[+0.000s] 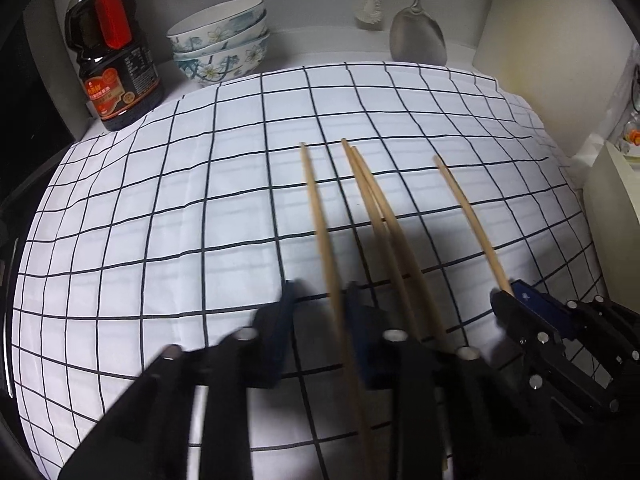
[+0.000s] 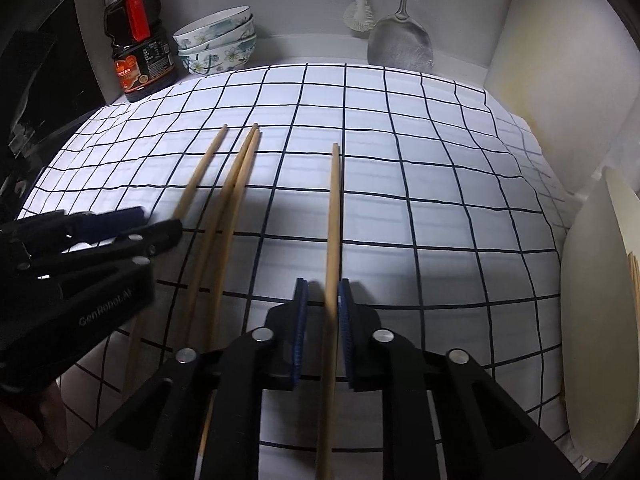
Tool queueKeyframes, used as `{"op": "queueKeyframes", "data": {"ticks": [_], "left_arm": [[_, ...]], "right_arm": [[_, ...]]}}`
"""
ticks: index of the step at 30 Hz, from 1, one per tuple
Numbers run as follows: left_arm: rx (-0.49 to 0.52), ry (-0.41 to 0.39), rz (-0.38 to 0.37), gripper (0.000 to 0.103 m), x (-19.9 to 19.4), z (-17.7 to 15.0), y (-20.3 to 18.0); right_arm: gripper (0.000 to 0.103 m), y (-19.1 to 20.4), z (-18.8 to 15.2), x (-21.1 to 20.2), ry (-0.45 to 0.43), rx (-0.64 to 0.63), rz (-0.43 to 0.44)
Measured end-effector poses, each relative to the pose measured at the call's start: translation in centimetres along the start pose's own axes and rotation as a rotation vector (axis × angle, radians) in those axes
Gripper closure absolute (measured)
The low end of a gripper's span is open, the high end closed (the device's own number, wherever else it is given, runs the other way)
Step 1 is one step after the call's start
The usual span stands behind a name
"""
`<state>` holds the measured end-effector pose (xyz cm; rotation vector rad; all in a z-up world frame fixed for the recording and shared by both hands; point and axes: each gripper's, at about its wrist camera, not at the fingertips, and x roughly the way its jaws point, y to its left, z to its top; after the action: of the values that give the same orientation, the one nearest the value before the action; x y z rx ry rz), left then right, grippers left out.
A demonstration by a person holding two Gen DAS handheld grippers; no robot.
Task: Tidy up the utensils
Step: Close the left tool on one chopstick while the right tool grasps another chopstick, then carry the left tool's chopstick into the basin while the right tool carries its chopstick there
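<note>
Here, four pale wooden chopsticks lie lengthwise on a white cloth with a dark grid (image 1: pixel 160 220), tips pointing toward the back wall.

The left chopstick (image 1: pixel 316 208) runs between the blurred fingers of the left gripper (image 1: pixel 320 292). Its claw is only narrowly parted, and the left pad stands clear of the wood. The right chopstick (image 2: pixel 335 208) sits in the right gripper (image 2: pixel 323 288), whose blue-padded claw is closed on it. The middle pair (image 1: pixel 374 200) lies between the two grippers, the sticks touching near their far tips, and nothing holds them.

The left wrist view shows the right gripper from the side, its tip clamped over the near end of the right chopstick. The right wrist view shows the left gripper's black body, with "GenRobot.AI" in pale letters. Only this view shows much of a tall cream container (image 2: pixel 596 320) at the cloth's right edge, with thin wooden sticks at its rim.

At the back stand a dark sauce bottle with a red handle (image 1: pixel 116 60), three stacked floral bowls (image 1: pixel 220 40), a white brush (image 1: pixel 370 8) and a steel spatula (image 1: pixel 418 36). The bottle's red label carries writing too small to read.
</note>
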<state>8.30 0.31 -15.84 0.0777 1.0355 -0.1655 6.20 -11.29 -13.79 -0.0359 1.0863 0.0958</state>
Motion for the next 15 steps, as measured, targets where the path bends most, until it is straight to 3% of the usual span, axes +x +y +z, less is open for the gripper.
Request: {"op": "queueKeyframes", "data": {"ticks": [3,15], "left_arm": [[0.003,0.004,-0.009,0.096,-0.1,-0.1,-0.2],[-0.009,0.039,-0.081,0.096,-3.1,-0.5,1.0]], "right_arm": [[0.096,-0.1,0.0,0.0,0.002,0.008,0.01],[0.097,-1.3,0.4,-3.0,-0.002,0.14,0.108]]}}
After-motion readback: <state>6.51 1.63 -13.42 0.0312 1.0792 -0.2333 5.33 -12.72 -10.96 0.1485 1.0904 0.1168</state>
